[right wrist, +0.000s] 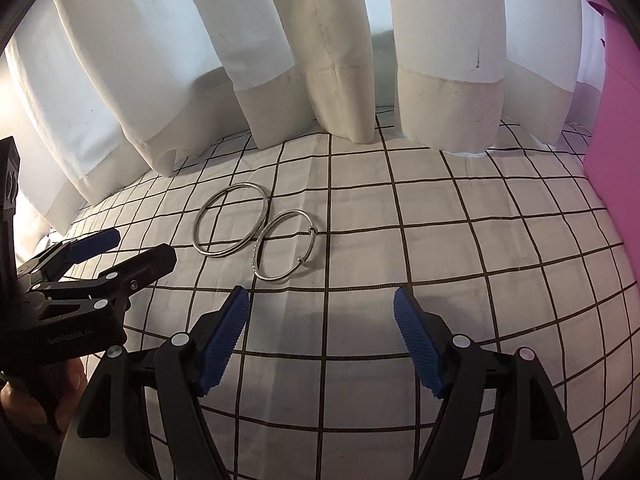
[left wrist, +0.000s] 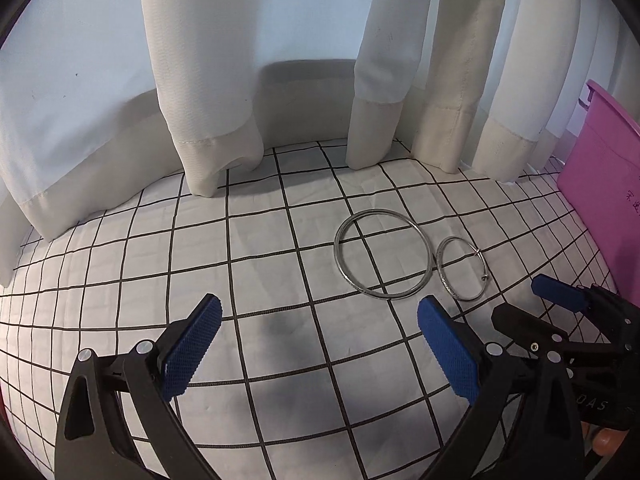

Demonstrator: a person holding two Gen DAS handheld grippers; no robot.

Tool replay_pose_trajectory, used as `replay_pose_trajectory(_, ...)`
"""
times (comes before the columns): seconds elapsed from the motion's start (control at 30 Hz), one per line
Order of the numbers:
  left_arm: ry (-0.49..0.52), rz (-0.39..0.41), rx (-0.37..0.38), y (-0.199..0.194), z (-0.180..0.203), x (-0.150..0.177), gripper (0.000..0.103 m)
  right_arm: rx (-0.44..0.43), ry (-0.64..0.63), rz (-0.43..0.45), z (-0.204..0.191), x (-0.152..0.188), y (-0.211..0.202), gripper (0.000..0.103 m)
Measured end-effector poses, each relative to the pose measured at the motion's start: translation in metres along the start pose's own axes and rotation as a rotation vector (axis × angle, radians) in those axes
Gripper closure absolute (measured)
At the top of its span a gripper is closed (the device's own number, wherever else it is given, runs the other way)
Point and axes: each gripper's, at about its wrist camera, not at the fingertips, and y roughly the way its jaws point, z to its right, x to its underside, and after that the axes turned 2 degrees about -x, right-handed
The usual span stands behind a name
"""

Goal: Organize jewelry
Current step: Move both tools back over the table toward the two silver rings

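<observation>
Two silver bangles lie flat side by side on a white cloth with a black grid. The larger plain bangle [left wrist: 343,270] [right wrist: 199,216] is on the left. The smaller clasped bangle [left wrist: 442,274] [right wrist: 264,264] touches its right side. My left gripper [left wrist: 320,316] is open and empty, just short of the bangles and to their left. My right gripper [right wrist: 320,300] is open and empty, just short of the smaller bangle and to its right. Each gripper shows in the other's view: the right gripper [left wrist: 516,300] and the left gripper [right wrist: 140,244].
White curtains [left wrist: 208,80] [right wrist: 320,60] hang down onto the back of the cloth. A pink plastic bin [left wrist: 600,184] [right wrist: 616,140] stands at the right edge. The gridded cloth [left wrist: 260,260] [right wrist: 440,240] covers the whole surface.
</observation>
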Motion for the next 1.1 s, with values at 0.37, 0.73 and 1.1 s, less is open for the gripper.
replay_pose_trajectory(0.37,-0.033,0.032,0.011,-0.002,-0.016,-0.002,0.006,0.053,-0.076,0.000,-0.016,-0.018,0.022,0.031)
replay_pose_trajectory(0.73,-0.058,0.041,-0.012,-0.003,-0.026,-0.003,0.006,0.121,-0.201,-0.014,-0.037,-0.023,0.042,0.027)
replay_pose_trajectory(1.1,-0.061,0.033,0.028,0.002,-0.005,-0.006,0.006,0.160,-0.147,-0.002,-0.014,-0.037,0.049,0.027)
